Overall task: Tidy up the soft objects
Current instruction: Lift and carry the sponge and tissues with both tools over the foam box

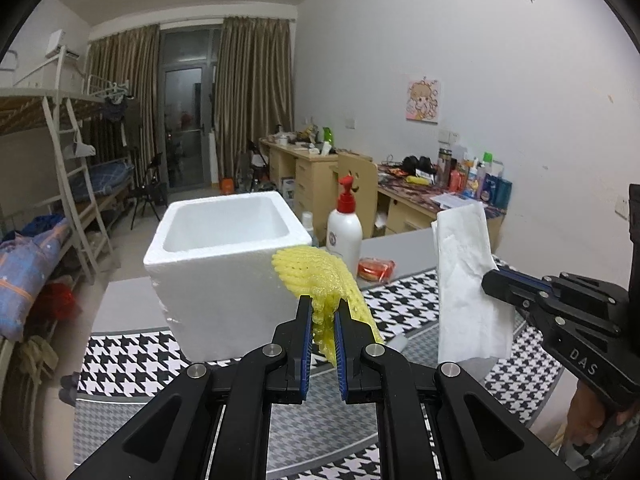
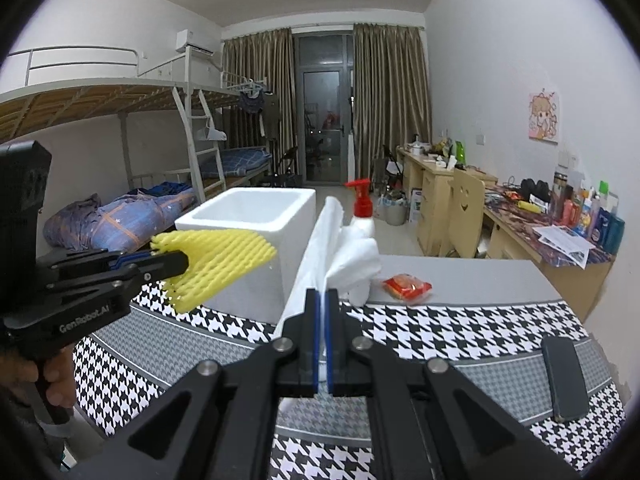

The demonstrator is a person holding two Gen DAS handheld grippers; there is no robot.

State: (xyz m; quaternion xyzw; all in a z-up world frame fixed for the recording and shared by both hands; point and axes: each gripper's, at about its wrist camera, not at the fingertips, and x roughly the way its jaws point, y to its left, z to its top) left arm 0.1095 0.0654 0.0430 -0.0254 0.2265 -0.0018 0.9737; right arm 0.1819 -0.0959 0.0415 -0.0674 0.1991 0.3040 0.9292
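Note:
My left gripper (image 1: 323, 303) is shut on a yellow foam net sleeve (image 1: 316, 272), held in the air in front of the white foam box (image 1: 224, 256). From the right wrist view the same left gripper (image 2: 182, 262) comes in from the left with the yellow net (image 2: 216, 260) fanning out toward the box (image 2: 256, 220). My right gripper (image 2: 322, 294) is shut on a white paper tissue (image 2: 340, 256) that stands up above its tips. Seen from the left wrist, the right gripper (image 1: 490, 282) pinches that tissue (image 1: 468, 280) at the right, above the table.
A houndstooth cloth (image 2: 440, 332) covers the grey table (image 2: 480, 280). A white pump bottle with a red top (image 1: 344, 228), a red snack packet (image 2: 406, 284) and a dark phone (image 2: 564, 376) lie on it. Desks, a chair and bunk beds fill the room behind.

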